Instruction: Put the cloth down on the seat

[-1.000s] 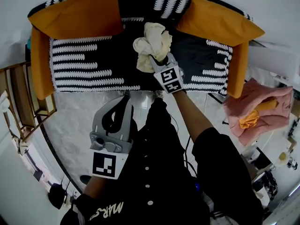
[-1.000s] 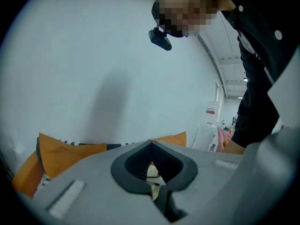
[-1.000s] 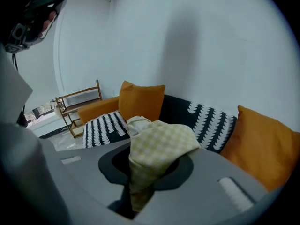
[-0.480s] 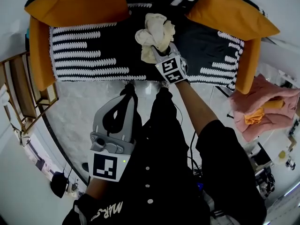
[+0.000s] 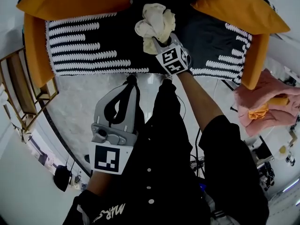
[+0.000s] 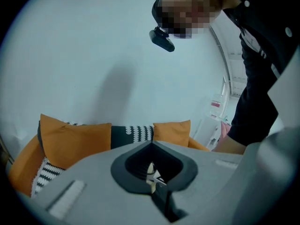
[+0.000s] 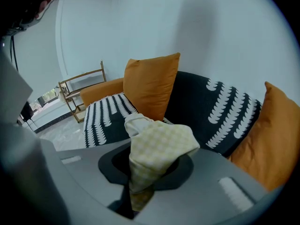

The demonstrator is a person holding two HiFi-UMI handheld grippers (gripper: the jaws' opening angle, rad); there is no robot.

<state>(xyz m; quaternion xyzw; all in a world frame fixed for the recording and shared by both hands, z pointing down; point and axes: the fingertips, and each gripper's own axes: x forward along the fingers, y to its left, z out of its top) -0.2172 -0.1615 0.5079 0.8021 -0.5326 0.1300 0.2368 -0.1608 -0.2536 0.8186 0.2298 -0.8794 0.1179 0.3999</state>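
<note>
Right gripper [image 5: 158, 42] is clamped on the crumpled cream checked cloth [image 5: 153, 23], bunched over the black seat with white scalloped stripes [image 5: 84, 50], between the orange cushions [image 5: 77, 0]; whether fabric touches upholstery yet, hard to call; left gripper [image 5: 129, 80] is pinched together on nothing, held back over the floor. Done well, I'd say: sink until the cloth rests on the seat, then let go and draw straight back, so no fold snags a jaw.

Two orange cushions [image 5: 75, 1] [image 5: 241, 11], one cream cloth [image 5: 154, 25], one patterned seat [image 5: 84, 50], two grippers [image 5: 130, 81] [image 5: 161, 45].
</note>
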